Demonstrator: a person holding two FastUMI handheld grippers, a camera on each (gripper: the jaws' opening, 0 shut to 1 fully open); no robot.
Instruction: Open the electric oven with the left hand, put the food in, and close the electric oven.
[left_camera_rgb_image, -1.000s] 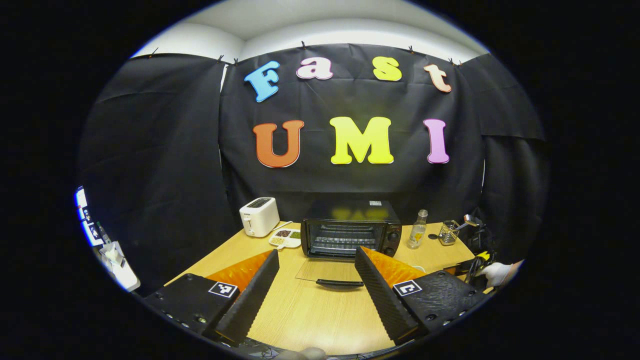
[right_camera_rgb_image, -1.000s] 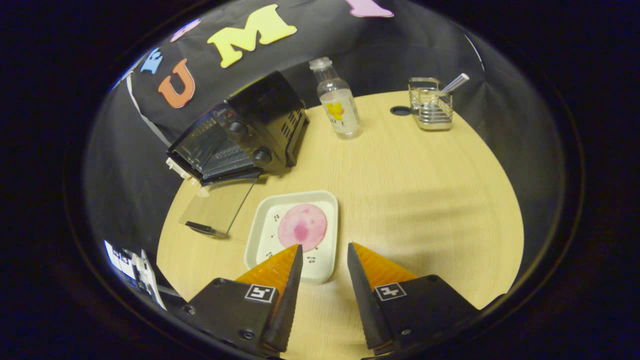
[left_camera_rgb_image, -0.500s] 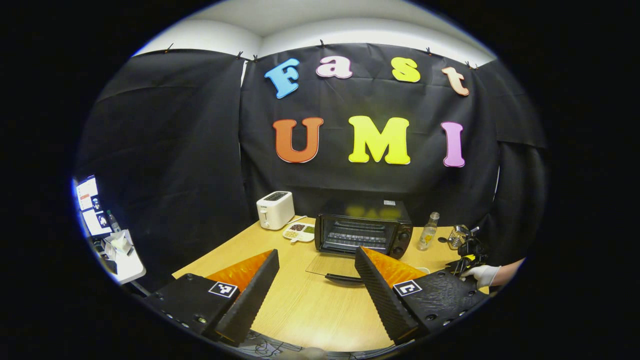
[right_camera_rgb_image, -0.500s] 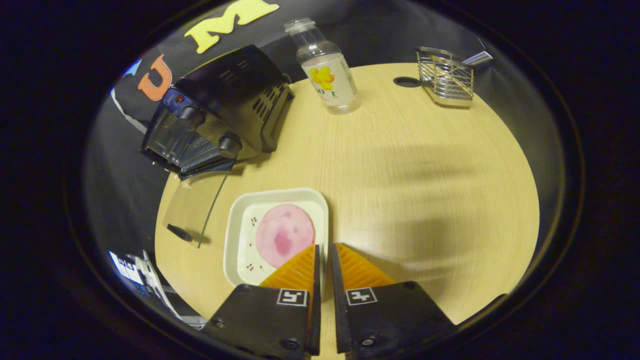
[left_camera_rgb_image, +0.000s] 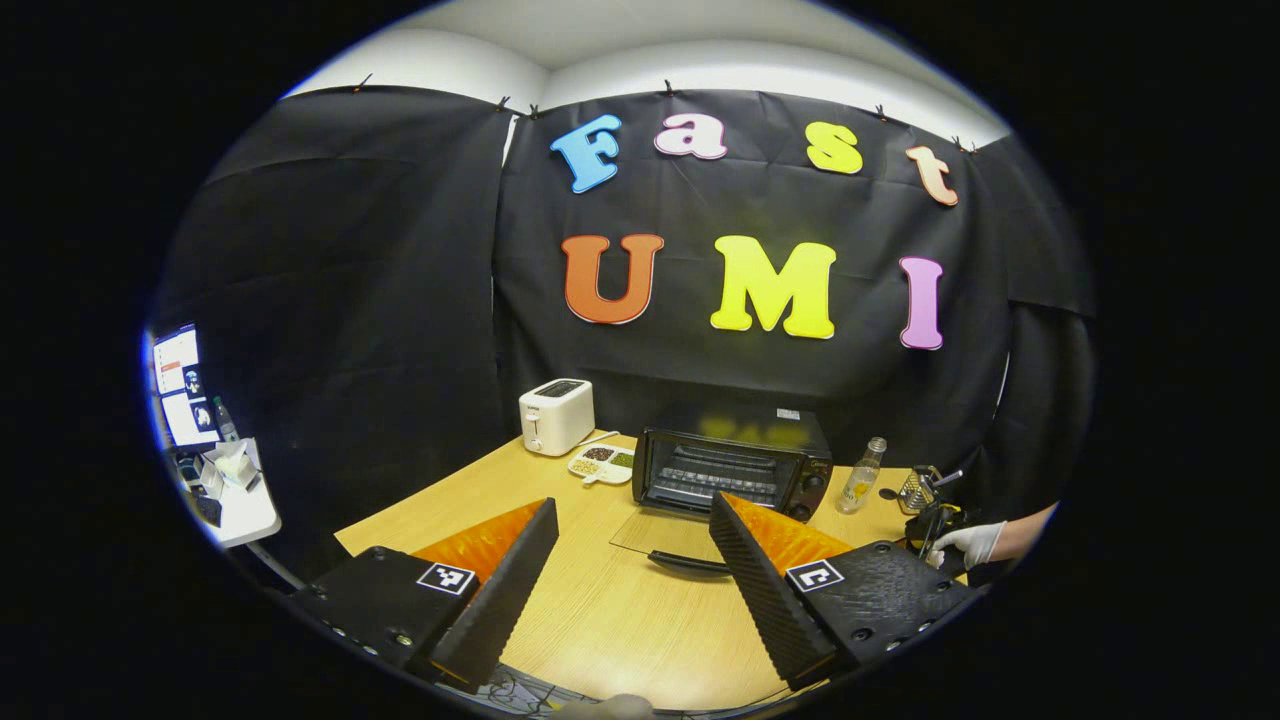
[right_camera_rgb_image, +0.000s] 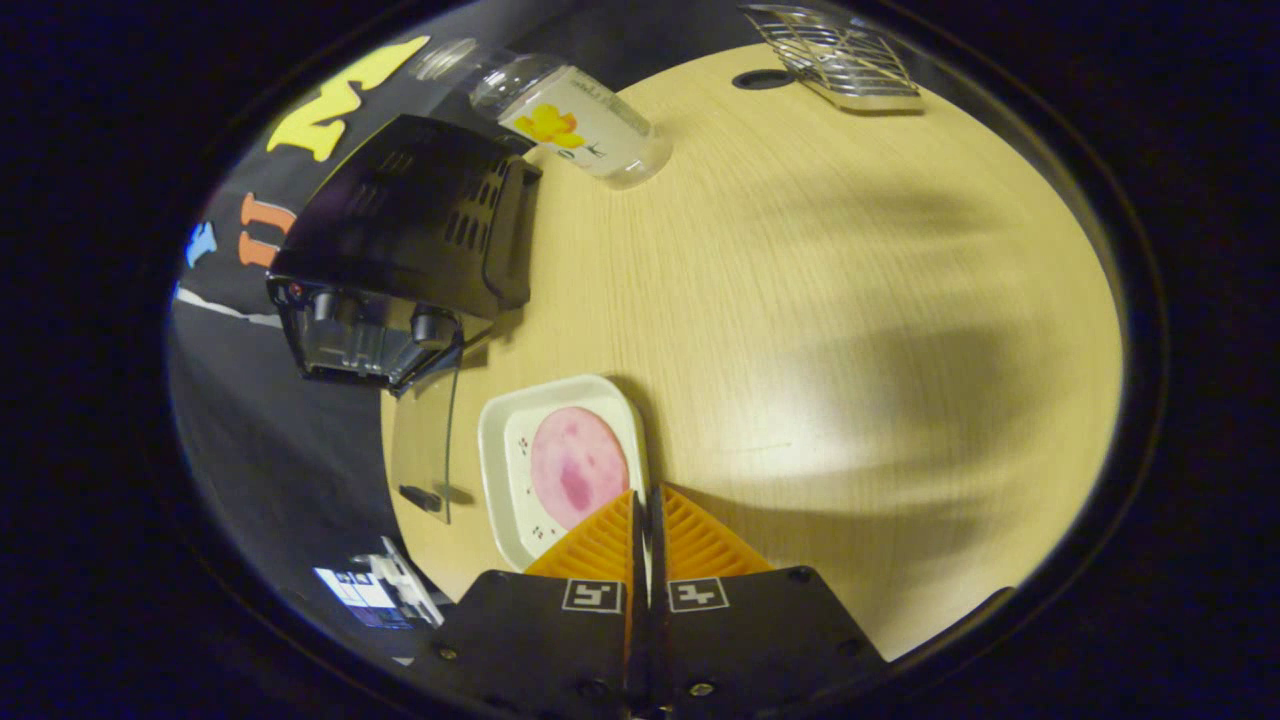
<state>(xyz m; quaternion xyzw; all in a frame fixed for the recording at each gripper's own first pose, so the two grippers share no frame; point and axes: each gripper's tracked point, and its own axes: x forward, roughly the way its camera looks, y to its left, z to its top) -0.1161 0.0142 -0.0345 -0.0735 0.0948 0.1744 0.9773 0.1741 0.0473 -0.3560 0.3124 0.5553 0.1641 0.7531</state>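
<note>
The black electric oven (left_camera_rgb_image: 735, 462) stands at the back of the table, its glass door (left_camera_rgb_image: 668, 532) folded down flat with the handle (left_camera_rgb_image: 690, 563) at the front. My left gripper (left_camera_rgb_image: 635, 503) hovers open and empty, well back from the door. In the right gripper view, a white square plate (right_camera_rgb_image: 510, 465) carries a round pink slice of food (right_camera_rgb_image: 578, 465) and sits beside the oven (right_camera_rgb_image: 400, 240) and its lowered door (right_camera_rgb_image: 425, 440). My right gripper (right_camera_rgb_image: 646, 497) is shut on the plate's right rim. A gloved hand (left_camera_rgb_image: 968, 543) holds that gripper at the far right.
A white toaster (left_camera_rgb_image: 556, 415) and a small dish of seasonings (left_camera_rgb_image: 600, 463) sit left of the oven. A clear bottle (right_camera_rgb_image: 570, 105) and a wire rack (right_camera_rgb_image: 835, 55) stand right of it. Bare tabletop (right_camera_rgb_image: 850, 330) stretches right of the plate. A side table (left_camera_rgb_image: 235, 500) stands far left.
My right gripper went from open around the plate's rim to shut on it, and its view tilted toward the oven. My left gripper drew back from the oven, still open.
</note>
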